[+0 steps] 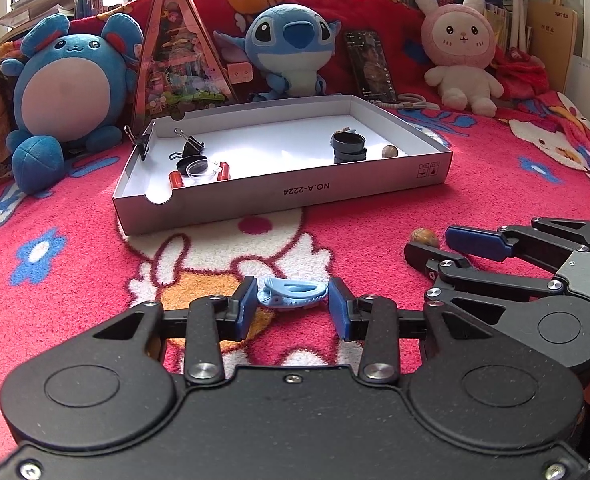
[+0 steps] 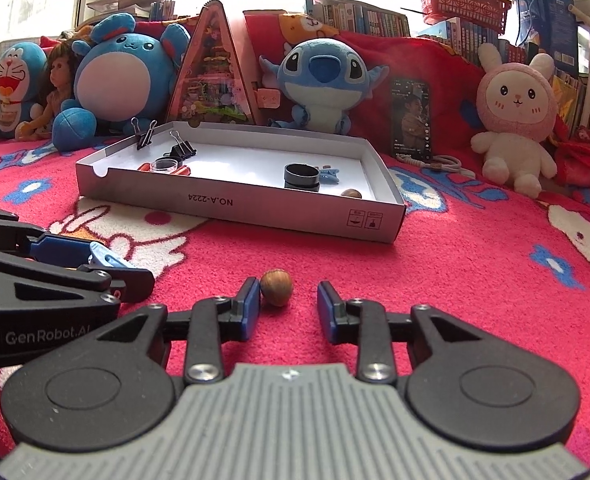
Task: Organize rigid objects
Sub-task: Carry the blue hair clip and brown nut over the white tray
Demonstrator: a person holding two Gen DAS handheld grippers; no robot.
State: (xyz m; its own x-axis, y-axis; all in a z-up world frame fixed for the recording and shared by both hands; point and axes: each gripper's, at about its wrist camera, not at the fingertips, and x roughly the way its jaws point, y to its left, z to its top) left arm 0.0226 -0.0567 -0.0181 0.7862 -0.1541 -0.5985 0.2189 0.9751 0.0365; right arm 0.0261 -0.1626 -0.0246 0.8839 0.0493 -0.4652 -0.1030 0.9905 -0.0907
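A light blue plastic clip (image 1: 291, 293) lies on the red blanket between the fingers of my left gripper (image 1: 291, 300), which is open around it; the pads look close to or touching its ends. The clip also shows in the right wrist view (image 2: 107, 259). A brown nut (image 2: 276, 287) lies on the blanket between the fingers of my open right gripper (image 2: 288, 300), against the left pad and apart from the right pad. The nut also shows in the left wrist view (image 1: 424, 237). The white shallow box (image 1: 279, 204) stands beyond both.
The box (image 2: 231, 204) holds binder clips (image 1: 189, 146), a black ring stack (image 1: 349, 146), a clear cup (image 1: 199, 170), orange pieces, another nut (image 1: 390, 152) and a blue clip (image 2: 329, 174). Plush toys, a doll, a triangular tin and a phone (image 1: 371, 64) line the back.
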